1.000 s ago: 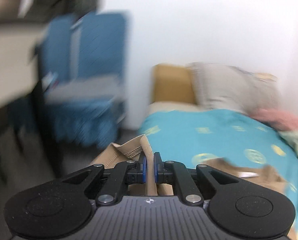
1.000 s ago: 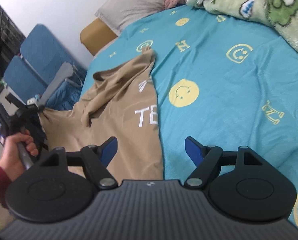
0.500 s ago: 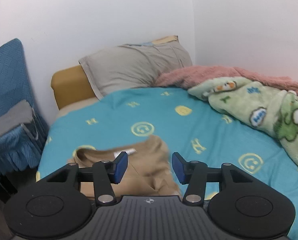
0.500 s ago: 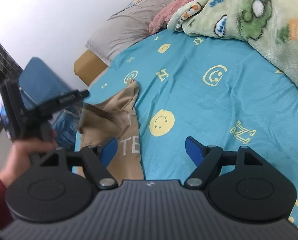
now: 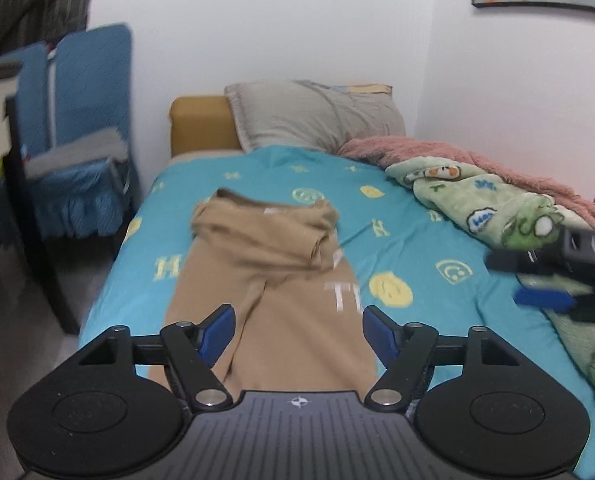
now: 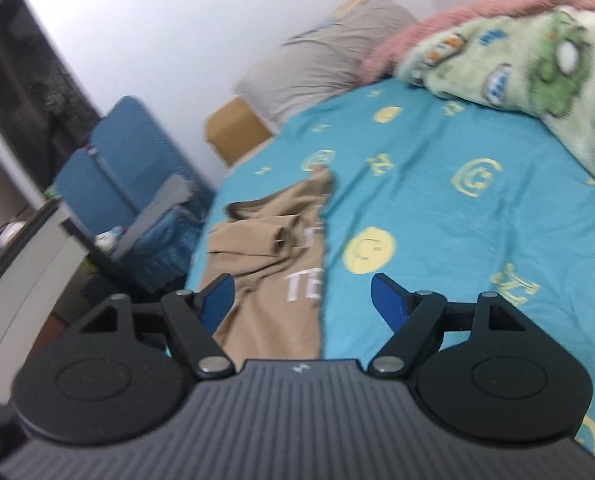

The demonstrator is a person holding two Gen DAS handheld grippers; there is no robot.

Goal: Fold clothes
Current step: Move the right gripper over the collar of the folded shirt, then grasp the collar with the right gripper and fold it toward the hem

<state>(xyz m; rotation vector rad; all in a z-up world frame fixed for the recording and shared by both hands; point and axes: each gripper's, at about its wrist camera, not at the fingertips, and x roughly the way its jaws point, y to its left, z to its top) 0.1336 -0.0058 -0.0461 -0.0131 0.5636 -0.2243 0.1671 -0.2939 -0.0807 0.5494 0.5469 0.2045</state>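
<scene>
A tan T-shirt (image 5: 269, 280) with white lettering lies lengthwise on the turquoise bed sheet (image 5: 409, 248), its left sleeve folded over the chest. My left gripper (image 5: 299, 326) hovers over the shirt's lower part, jaws still opening and nothing between them. In the right wrist view the same tan shirt (image 6: 277, 264) lies ahead and to the left. My right gripper (image 6: 303, 294) stands open and empty above the shirt's right edge. The right gripper also shows at the right edge of the left wrist view, its blue pad (image 5: 545, 298) blurred.
A grey pillow (image 5: 313, 116) leans on the yellow headboard (image 5: 201, 124). A green cartoon blanket (image 5: 493, 208) and a pink blanket (image 5: 457, 152) are heaped on the bed's right side. A blue chair (image 5: 85, 128) and a dark desk leg (image 5: 33, 208) stand left of the bed.
My left gripper let go of the shirt's sleeve, opened wide and swung back over the shirt's lower part. The sleeve now lies folded over the chest. The right gripper shifted slightly and stayed open.
</scene>
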